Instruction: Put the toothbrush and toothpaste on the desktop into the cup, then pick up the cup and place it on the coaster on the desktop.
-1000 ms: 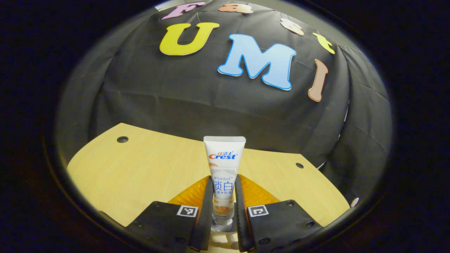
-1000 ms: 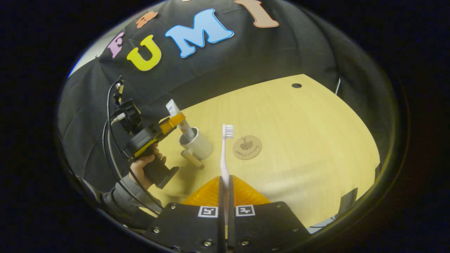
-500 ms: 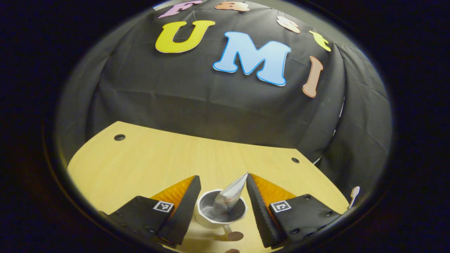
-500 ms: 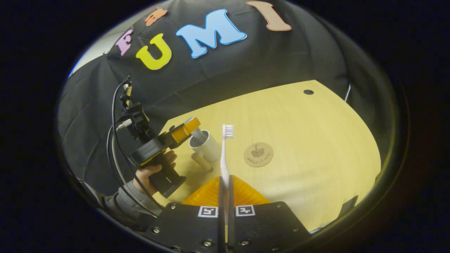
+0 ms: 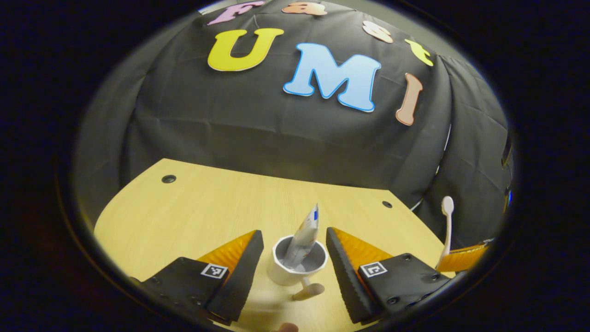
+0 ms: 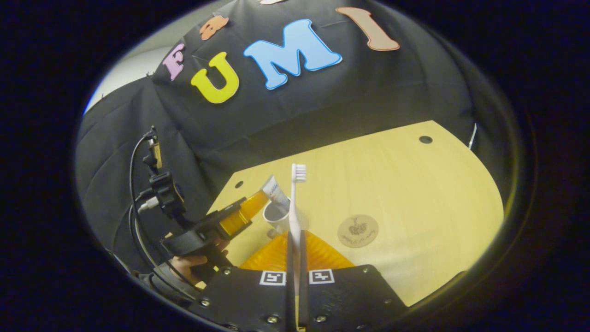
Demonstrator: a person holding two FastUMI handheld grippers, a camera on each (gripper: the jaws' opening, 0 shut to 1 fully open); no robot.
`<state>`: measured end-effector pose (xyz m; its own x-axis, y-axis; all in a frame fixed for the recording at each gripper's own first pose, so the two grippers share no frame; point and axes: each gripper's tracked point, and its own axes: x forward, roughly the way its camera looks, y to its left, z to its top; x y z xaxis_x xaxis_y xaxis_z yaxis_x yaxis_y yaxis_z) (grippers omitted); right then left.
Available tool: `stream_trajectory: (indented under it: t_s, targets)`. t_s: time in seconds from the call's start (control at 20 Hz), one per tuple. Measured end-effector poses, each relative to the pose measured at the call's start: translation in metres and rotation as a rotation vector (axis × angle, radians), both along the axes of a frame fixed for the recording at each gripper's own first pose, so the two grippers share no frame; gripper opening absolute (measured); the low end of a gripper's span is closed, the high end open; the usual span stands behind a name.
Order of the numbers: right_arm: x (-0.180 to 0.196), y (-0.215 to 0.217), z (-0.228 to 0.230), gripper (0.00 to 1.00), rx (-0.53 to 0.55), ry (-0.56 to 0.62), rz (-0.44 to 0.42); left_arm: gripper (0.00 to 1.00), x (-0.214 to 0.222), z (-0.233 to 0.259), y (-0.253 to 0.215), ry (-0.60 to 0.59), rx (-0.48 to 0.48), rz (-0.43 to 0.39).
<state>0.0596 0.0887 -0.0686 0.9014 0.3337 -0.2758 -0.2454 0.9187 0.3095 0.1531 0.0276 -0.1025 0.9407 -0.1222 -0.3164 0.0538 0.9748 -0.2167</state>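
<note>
Two grippers work over one pale wooden desktop (image 6: 415,193). One white cup (image 5: 297,267) stands between the spread fingers of the left gripper (image 5: 295,269), touched by neither, and one toothpaste (image 5: 304,235) tube stands in it, its flat end leaning toward one o'clock in the left gripper view. The right gripper (image 6: 295,272) has its fingers pressed together on the handle of one toothbrush (image 6: 295,203), which points to twelve o'clock with the bristles uppermost. In the right gripper view the cup sits just behind the toothbrush shaft, and one round coaster (image 6: 358,230) lies bare at about three o'clock from the cup, near it but apart. The toothpaste step looks done; the toothbrush step is in hand. The next move likely calls for carrying the brush over the cup's mouth, tipping it handle-down, and lowering it in beside the tube before letting go.
</note>
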Motion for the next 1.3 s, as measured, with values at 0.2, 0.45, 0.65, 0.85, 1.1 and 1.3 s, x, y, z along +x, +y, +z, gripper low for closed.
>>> stream_trajectory:
  t_s: [0.2,0.45,0.65,0.85,1.1,1.3]
  targets:
    - [0.022,0.018,0.017,0.04,-0.033,-0.053,0.048,0.89,-0.017,0.002,0.001,0.022,-0.005,-0.013]
    - [0.05,0.045,0.042,0.04,-0.068,-0.143,0.125,0.87,-0.043,-0.004,0.001,0.061,-0.039,-0.007]
    - [0.067,0.062,0.056,0.04,-0.066,-0.208,0.151,0.87,-0.058,-0.005,0.004,0.074,-0.053,0.006]
    - [0.083,0.075,0.069,0.04,-0.092,-0.284,0.165,0.91,-0.068,-0.009,0.003,0.092,-0.072,0.008]
    - [0.112,0.102,0.074,0.04,-0.18,-0.342,0.204,0.91,-0.079,-0.015,0.006,0.119,-0.085,0.02]
    - [0.127,0.119,0.061,0.04,-0.236,-0.35,0.233,0.89,-0.088,-0.019,0.013,0.137,-0.09,0.037]
